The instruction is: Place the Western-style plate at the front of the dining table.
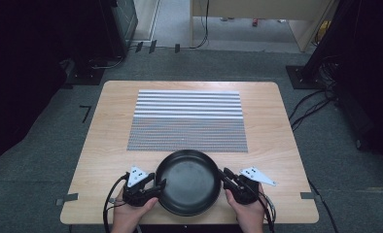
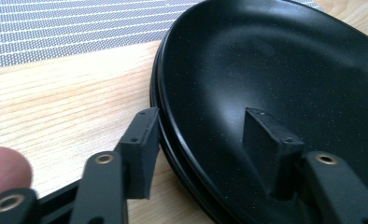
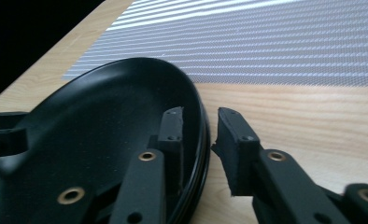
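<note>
A round black plate [image 1: 187,182] lies on the wooden table [image 1: 107,126] near its front edge; its rim looks doubled, like stacked plates. My left gripper [image 1: 159,183] straddles the plate's left rim. In the left gripper view, one pad [image 2: 142,140] sits against the outside of the rim and the other pad [image 2: 268,144] stands well inside the plate [image 2: 275,60], apart from the rim. My right gripper [image 1: 226,175] straddles the right rim. There, the inner pad [image 3: 173,133] lies close to the plate [image 3: 102,107] wall and a sliver of table separates the outer pad [image 3: 233,144] from the rim.
A grey striped mat [image 1: 187,121] covers the middle of the table, just beyond the plate. Bare wood runs along both sides of the mat. Dark stands and cables stand on the carpet around the table.
</note>
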The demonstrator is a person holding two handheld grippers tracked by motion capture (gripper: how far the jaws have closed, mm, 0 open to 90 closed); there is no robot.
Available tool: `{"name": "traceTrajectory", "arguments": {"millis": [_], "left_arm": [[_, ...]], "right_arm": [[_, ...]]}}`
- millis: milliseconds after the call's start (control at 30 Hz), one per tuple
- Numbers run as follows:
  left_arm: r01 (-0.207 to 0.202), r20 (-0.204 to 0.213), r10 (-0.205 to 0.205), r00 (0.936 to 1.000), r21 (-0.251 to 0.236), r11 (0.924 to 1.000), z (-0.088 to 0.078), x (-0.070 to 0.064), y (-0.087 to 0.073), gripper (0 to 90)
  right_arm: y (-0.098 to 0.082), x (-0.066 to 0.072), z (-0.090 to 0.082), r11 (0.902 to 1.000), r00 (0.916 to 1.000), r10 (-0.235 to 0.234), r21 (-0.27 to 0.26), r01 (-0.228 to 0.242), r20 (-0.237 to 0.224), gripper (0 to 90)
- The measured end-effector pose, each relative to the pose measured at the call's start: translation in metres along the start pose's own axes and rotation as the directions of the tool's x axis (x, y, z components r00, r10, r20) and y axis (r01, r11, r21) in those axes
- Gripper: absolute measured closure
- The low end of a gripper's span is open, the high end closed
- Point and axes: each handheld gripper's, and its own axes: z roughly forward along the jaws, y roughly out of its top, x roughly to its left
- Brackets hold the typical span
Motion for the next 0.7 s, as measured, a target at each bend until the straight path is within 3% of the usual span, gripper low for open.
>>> {"name": "traceTrajectory", "arguments": {"millis": [100,267,700], "left_arm": [[-0.001,-0.011,0.001,0.9999,0.004,1.0000,0.000,0.001,-0.001,54.8],[0.003,-0.009,-0.003,1.0000,0.010,0.9999,0.000,0.002,-0.001,56.1],[0.026,-0.001,-0.026,0.9997,0.008,0.9996,0.000,0.005,-0.002,58.0]], "right_arm": [[-0.001,0.000,0.004,0.9992,0.9996,0.027,0.030,-0.027,0.003,78.0],[-0.003,0.000,0.007,0.9973,0.9983,0.058,0.046,-0.058,0.000,84.2],[-0.004,-0.002,0.013,0.9896,0.9900,0.137,0.050,-0.135,-0.034,85.1]]}}
